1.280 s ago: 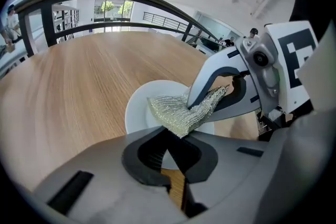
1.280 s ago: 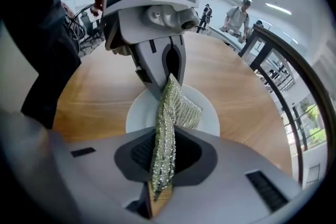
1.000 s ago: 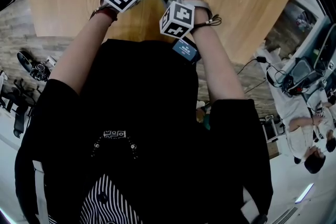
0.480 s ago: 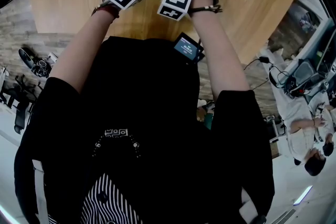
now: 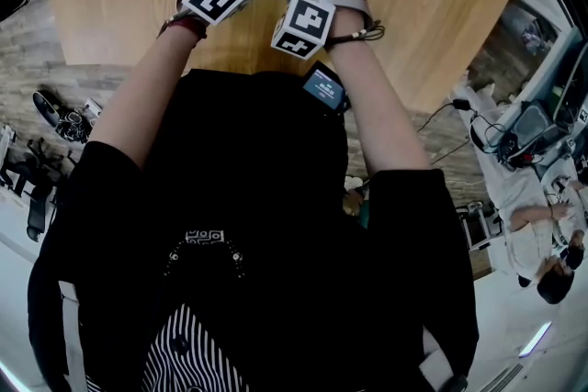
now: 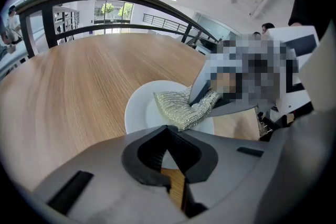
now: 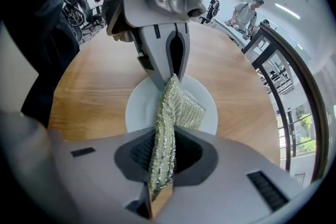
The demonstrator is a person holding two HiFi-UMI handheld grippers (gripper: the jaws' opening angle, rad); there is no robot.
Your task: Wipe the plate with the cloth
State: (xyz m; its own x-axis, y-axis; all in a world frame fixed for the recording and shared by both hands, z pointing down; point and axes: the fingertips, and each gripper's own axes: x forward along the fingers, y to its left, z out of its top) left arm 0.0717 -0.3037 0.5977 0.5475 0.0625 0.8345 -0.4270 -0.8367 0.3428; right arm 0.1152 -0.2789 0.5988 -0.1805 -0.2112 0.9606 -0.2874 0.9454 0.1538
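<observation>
Two tools: the left gripper and the right gripper sit side by side at the top centre of the head view, above the near edge of the wooden table.
Left claw: drawn together, with its tips at the rim of the plate. No view shows whether the rim is nipped between them.
Right claw: clamped on the cloth, which stands on edge between the two jaws.
Cloth: pale, glittery and folded. Its free end lies on the plate at the centre of the right gripper view, just beside the left gripper's tips.
Plate: white and round, flat on the wood. It touches the top edge of the head view, with bare white showing to the left and right of the cloth.
Against half a second ago: the right gripper's marker cube sits lower in the head view, nearer the person. The cloth has come back with it, so more of the plate's far side is uncovered.
Against one second ago: the cloth reaches a little further onto the plate.
Left gripper across all three: almost the same spot.
</observation>
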